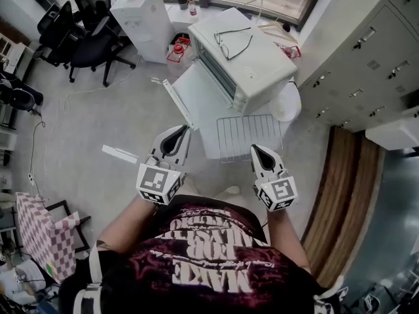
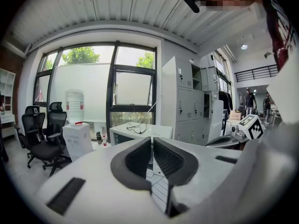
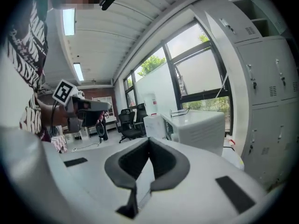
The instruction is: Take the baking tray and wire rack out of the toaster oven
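The white toaster oven point(image 1: 252, 61) stands on the floor ahead of me, its door point(image 1: 193, 97) dropped open to the left. The wire rack point(image 1: 250, 136) lies flat on the floor in front of it. A pale flat sheet point(image 1: 211, 144) shows under the rack's left edge; I cannot tell if it is the baking tray. My left gripper point(image 1: 171, 144) and right gripper point(image 1: 261, 157) hover side by side above the rack's near edge, both shut and empty. In the left gripper view the jaws point(image 2: 152, 144) meet, with rack wires point(image 2: 158, 190) below. The right gripper's jaws point(image 3: 148, 146) are closed too.
A pair of glasses point(image 1: 232, 41) lies on top of the oven. A white box-like unit point(image 1: 141, 18) and black office chairs point(image 1: 82, 41) stand at the back left. Grey lockers point(image 1: 366, 51) line the right. A checkered bag point(image 1: 42, 234) and a white strip point(image 1: 120, 154) are on the floor at left.
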`<move>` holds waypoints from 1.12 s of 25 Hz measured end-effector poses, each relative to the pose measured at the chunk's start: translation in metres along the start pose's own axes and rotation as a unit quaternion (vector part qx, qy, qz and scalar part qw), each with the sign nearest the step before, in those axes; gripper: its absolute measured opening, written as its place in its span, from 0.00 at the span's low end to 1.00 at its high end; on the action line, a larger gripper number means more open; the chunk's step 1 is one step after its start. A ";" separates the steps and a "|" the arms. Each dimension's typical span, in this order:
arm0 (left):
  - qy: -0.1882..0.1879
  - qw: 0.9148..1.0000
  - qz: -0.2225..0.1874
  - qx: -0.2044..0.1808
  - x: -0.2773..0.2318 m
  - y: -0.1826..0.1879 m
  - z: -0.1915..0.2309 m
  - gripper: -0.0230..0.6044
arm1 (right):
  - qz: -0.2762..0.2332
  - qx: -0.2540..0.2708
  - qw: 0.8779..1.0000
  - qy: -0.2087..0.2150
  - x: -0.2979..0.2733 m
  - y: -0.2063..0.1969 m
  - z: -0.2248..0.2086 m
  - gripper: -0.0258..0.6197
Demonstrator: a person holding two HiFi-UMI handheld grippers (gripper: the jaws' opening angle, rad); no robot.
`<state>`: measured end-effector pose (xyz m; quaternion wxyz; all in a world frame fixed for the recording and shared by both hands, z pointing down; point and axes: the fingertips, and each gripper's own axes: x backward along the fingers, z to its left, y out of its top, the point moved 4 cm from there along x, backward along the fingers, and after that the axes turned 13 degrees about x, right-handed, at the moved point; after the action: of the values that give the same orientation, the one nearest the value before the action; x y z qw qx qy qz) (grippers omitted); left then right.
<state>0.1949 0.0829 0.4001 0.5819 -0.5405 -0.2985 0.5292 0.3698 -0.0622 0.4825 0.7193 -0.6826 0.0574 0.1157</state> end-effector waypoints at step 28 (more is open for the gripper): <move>-0.109 0.994 0.017 0.003 -0.065 0.082 0.339 0.07 | -0.021 -0.370 0.897 -0.243 -0.287 -0.024 0.061 0.05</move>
<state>-0.1581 0.1158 0.4177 0.5386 -0.4832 -0.3495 0.5952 0.0932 -0.0276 0.5784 0.4091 -0.8509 -0.1806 0.2756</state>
